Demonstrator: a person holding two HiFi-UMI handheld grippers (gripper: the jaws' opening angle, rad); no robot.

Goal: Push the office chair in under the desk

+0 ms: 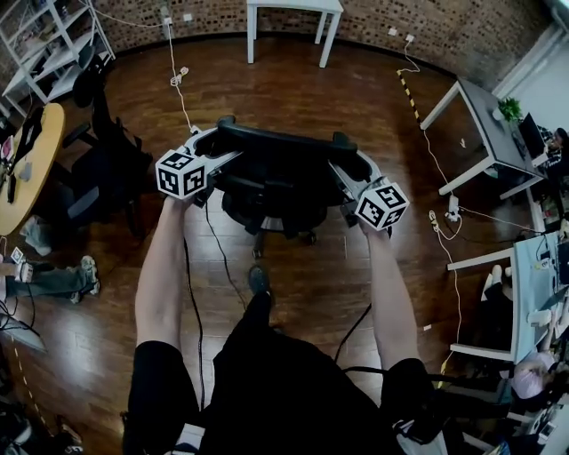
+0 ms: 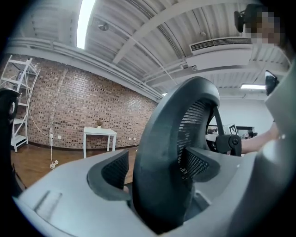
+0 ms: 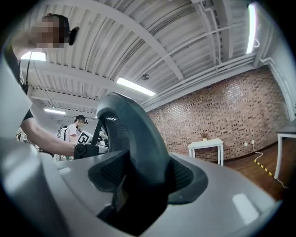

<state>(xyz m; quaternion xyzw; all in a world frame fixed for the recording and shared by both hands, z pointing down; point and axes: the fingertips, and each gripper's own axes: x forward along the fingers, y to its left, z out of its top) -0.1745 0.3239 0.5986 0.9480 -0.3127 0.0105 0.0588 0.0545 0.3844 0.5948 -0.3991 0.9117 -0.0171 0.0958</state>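
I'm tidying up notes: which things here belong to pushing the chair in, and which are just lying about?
Job: office chair, left gripper, right gripper (both clamped on it), white table ahead, possibly the desk.
Lying about: second black chair, round wooden table, shelf, floor cable.

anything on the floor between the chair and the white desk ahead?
Nothing solid. Bare wood floor runs from the chair to the white desk. One cable with a plug strip lies left of that line, reaching the chair's left side; the chair might snag on it.
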